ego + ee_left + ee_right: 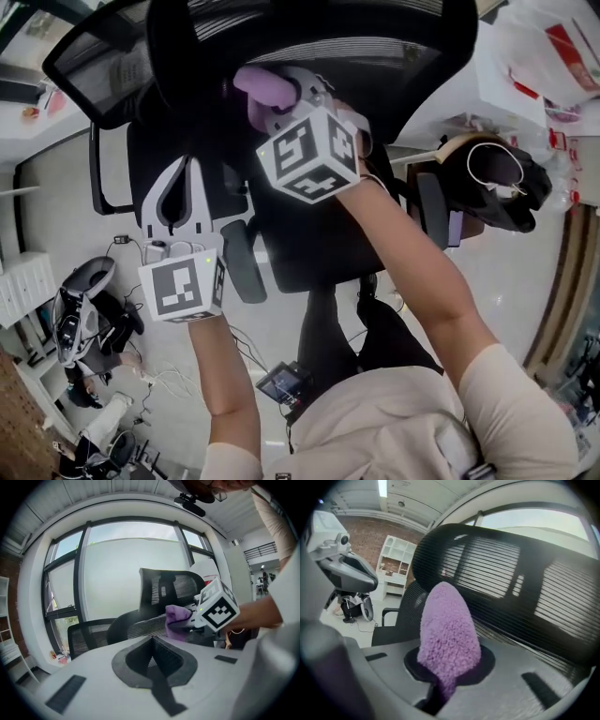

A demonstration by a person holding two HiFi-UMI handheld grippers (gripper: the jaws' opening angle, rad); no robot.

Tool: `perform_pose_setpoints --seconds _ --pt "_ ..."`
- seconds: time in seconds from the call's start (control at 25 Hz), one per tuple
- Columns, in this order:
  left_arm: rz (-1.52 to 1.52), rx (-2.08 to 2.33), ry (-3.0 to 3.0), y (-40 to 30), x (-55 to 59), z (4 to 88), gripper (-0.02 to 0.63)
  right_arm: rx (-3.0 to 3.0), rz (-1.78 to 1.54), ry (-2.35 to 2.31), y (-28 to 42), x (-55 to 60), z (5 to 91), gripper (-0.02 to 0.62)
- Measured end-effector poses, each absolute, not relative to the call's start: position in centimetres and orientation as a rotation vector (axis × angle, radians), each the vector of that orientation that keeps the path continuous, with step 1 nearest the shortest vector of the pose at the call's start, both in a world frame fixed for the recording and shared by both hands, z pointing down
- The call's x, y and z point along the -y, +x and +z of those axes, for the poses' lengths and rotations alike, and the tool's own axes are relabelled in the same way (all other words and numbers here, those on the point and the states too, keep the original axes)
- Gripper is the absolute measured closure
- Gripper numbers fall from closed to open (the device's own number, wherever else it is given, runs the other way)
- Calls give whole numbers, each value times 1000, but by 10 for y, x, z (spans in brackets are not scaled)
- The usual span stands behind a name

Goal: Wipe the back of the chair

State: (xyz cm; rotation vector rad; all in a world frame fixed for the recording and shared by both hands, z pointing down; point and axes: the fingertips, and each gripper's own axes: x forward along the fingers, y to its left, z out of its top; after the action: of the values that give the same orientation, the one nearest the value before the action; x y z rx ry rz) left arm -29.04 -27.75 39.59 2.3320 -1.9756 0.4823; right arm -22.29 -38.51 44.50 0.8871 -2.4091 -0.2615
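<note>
Your right claw [443,688] pinches a fluffy purple cloth [448,632] near the black mesh chair back [520,581], left claw [153,645] closed, empty; snagging mesh could tug it free.

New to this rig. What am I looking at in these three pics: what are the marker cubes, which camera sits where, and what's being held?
There is no robot here. A person carries a hand-held gripper in each hand, and the cubes with square markers are part of those tools.

The head view comes from a camera on the person's head, looking steeply down. It shows the left hand-held gripper and the right hand-held gripper in front of a black mesh chair back.

Each of the other two views comes from a camera riding on one gripper and looking along its jaws. In the left gripper view the jaws are together with nothing between them. In the right gripper view the jaws clamp a fluffy purple cloth, held up at the chair back. I can't confirm whether the cloth touches the chair back.
</note>
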Motion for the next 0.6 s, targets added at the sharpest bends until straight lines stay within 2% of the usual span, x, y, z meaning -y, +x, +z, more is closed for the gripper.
perform_pose_setpoints --seconds 0.36,0.44,0.6 --pt "492 1805 2455 -190 305 401 600 2151 -85 1408 28 453 439 569" --pt "500 1778 2466 -176 308 403 600 2126 -70 1440 49 456 439 571" --pt "492 1767 2468 -167 310 406 600 2132 -65 1435 47 455 439 574"
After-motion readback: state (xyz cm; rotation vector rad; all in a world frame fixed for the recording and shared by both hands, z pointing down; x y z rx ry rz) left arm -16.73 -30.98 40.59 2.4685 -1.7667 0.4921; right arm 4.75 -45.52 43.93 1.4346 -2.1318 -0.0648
